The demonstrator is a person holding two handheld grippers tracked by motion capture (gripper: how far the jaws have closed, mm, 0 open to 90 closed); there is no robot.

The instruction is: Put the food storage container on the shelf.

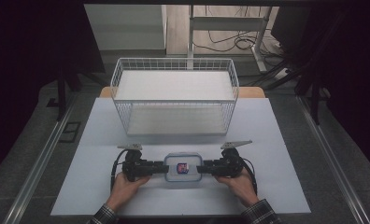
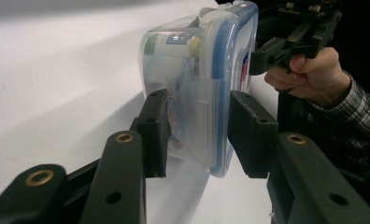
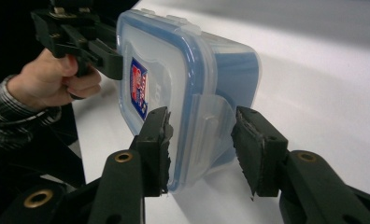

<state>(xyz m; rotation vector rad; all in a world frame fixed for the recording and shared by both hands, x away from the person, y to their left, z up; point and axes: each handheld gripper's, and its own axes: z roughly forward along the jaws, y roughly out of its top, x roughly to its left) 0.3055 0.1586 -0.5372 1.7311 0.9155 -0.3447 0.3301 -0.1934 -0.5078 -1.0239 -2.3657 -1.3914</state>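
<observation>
Gripper jaws are set from both sides on a clear plastic container (image 1: 183, 169) with a blue-rimmed lid, which lies on the white bench (image 1: 94, 186) in front of a wire basket (image 1: 174, 95). Its side latches are straddled (pads near, contact not certain) by the left gripper (image 2: 197, 133) and right gripper (image 3: 202, 149).

The container (image 3: 192, 88) at frame centre is clear glossy plastic with a blue-rimmed lid; the basket (image 1: 174, 95) above is white-coated wire; the bench (image 1: 99, 186) is matt white; gripper pads (image 3: 253, 149) look rough, worn rubber.
</observation>
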